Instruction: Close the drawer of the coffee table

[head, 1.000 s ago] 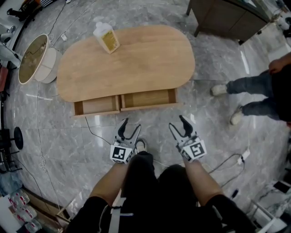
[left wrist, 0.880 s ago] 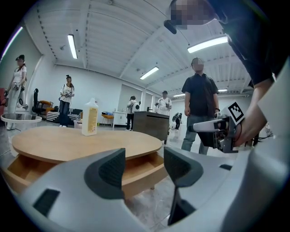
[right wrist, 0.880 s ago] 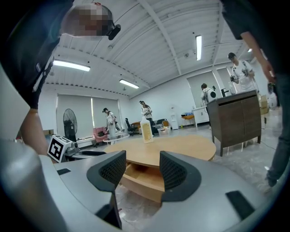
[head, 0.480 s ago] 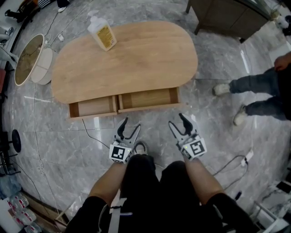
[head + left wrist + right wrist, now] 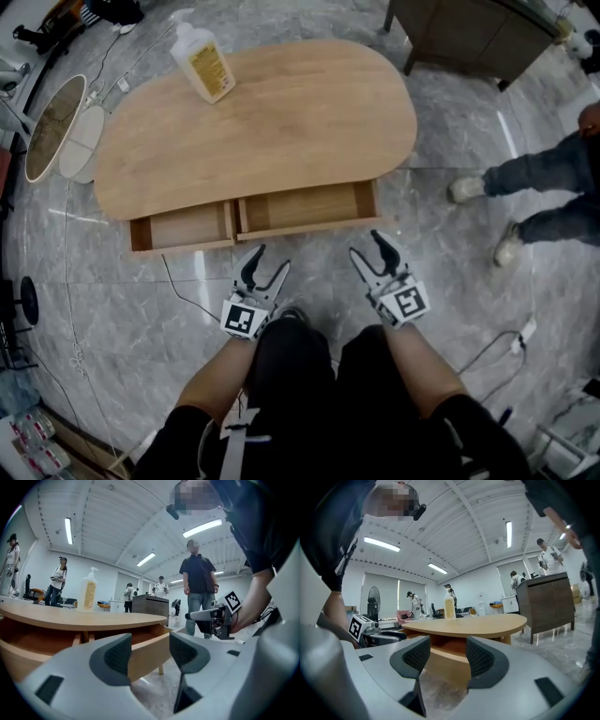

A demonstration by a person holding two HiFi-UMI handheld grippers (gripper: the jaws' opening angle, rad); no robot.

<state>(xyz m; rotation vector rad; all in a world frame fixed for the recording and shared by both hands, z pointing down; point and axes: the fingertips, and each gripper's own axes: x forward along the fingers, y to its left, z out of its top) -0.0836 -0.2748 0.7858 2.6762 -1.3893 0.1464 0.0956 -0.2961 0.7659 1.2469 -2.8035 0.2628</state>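
Note:
The oval wooden coffee table [image 5: 281,112] has two drawers pulled out at its near side: a left drawer [image 5: 183,228] and a right drawer [image 5: 305,208], both showing bare insides. My left gripper [image 5: 266,262] hovers open just short of the drawer fronts, near where the two meet. Open too, my right gripper [image 5: 367,249] hangs in front of the right drawer's right end. In the left gripper view the open left gripper [image 5: 150,656] frames the drawer front [image 5: 146,652]. In the right gripper view the right gripper [image 5: 446,657] frames the drawer front [image 5: 440,663]. Neither touches the wood.
A pump bottle [image 5: 203,61] stands on the table's far left. A round white side table [image 5: 58,131] sits left of it, a dark cabinet [image 5: 469,28] at the far right. A person's legs [image 5: 539,192] stand to the right. A cable [image 5: 183,286] crosses the marble floor.
The table and its drawers have come nearer to my grippers in the head view. Both grippers stay open and empty; the drawers stand just as far out.

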